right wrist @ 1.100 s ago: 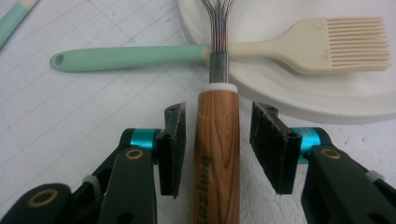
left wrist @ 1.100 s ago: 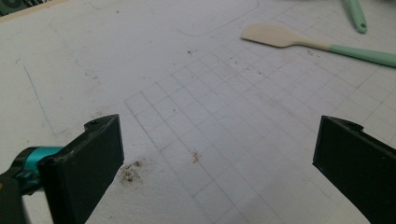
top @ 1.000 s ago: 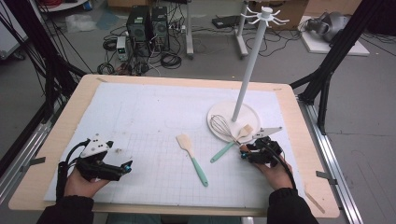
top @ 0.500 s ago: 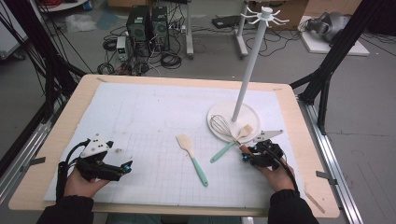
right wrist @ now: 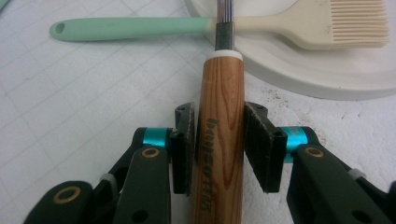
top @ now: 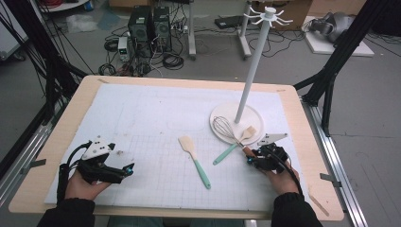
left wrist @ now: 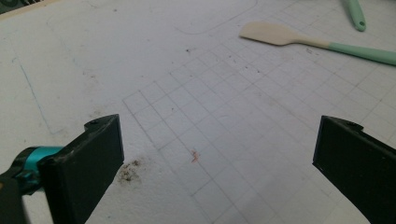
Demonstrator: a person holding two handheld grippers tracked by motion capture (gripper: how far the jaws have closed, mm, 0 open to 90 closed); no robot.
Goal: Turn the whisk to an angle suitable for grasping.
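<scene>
I operate two tongs from the near edge of the table (top: 302, 142).

1. Left tongs (top: 124, 171): they rest low over the white grid mat (top: 142, 118) at the near left. In the left gripper view the jaws stand wide apart with bare mat between them. They hold and touch nothing; I judge them parked while the other side works.

2. Right tongs (right wrist: 219, 140): they sit at the near right. In the right gripper view the whisk's wooden handle (right wrist: 220, 154) runs straight up between the two pads (right wrist: 184, 144). The jaws have just been closing on it. The left pad lies against the wood; on the right I see a thin gap, so I cannot say the clamp is firm. I treat the handle as enclosed, not yet secured.

3. Whisk (top: 223, 127): its handle points toward me and its wire head lies on the white round base plate (top: 222, 113), which puts the handle within straight reach of the right tongs.

4. Pastry brush (right wrist: 224, 28): it lies across the rim of the plate, just beyond the handle, with the whisk's shaft crossing over it; I expect a lift could disturb it.

5. Spatula (top: 195, 158): it lies flat mid-mat, apart from both tongs.

6. Hook stand (top: 253, 66): the pole rises from the plate to empty hooks at the far end, the likely place for hanging the whisk.
</scene>
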